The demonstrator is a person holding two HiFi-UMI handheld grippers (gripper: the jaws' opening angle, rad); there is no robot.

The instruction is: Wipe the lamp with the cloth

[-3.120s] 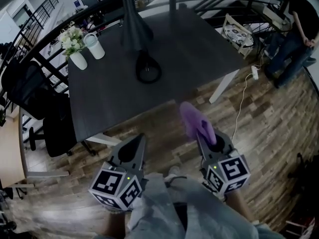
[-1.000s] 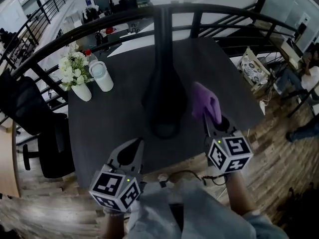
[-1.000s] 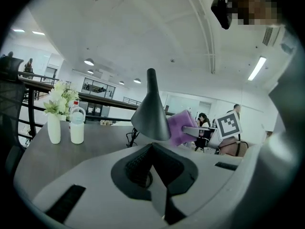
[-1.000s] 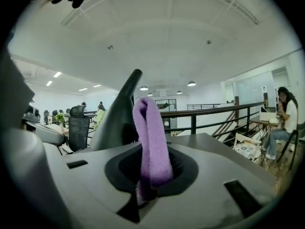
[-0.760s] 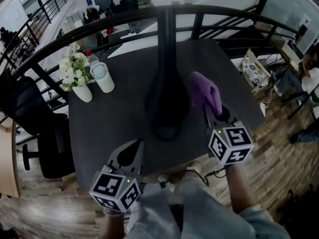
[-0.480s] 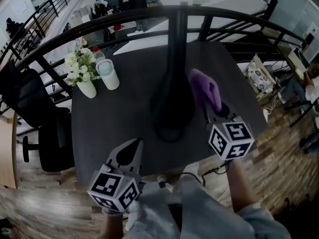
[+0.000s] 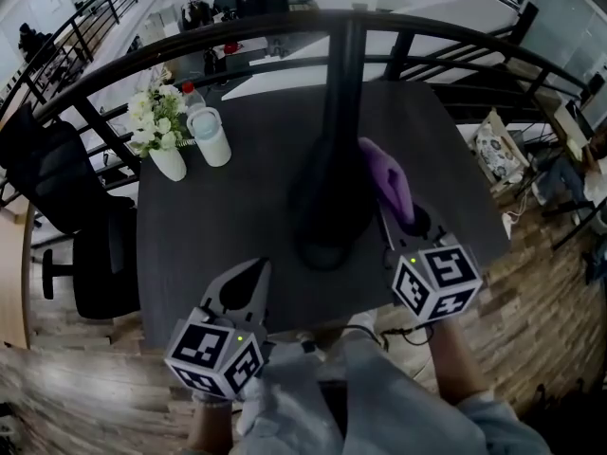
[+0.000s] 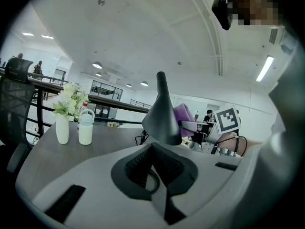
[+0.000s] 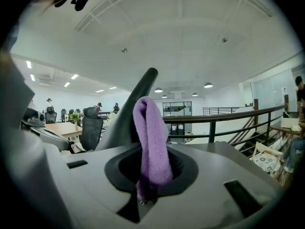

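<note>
A black lamp (image 7: 327, 192) with a wide cone body and a tall stem stands in the middle of the dark table (image 7: 218, 226). My right gripper (image 7: 402, 218) is shut on a purple cloth (image 7: 387, 180), which it holds up right beside the cone's right flank; whether they touch I cannot tell. In the right gripper view the cloth (image 9: 151, 142) hangs folded over the right gripper (image 9: 150, 168), with the lamp (image 9: 127, 116) just behind. My left gripper (image 7: 244, 287) is shut and empty at the table's near edge, and the left gripper (image 8: 153, 150) points at the lamp (image 8: 162, 116).
A white vase of flowers (image 7: 159, 126) and a white bottle (image 7: 209, 136) stand at the table's far left corner. A black office chair (image 7: 57, 183) is left of the table. A dark railing (image 7: 237, 45) curves behind. Wooden floor (image 7: 531, 292) lies to the right.
I have come up to the table since the earliest frame. In the last second my right gripper has carried the cloth slightly left, closer to the lamp's cone. The left gripper has stayed low.
</note>
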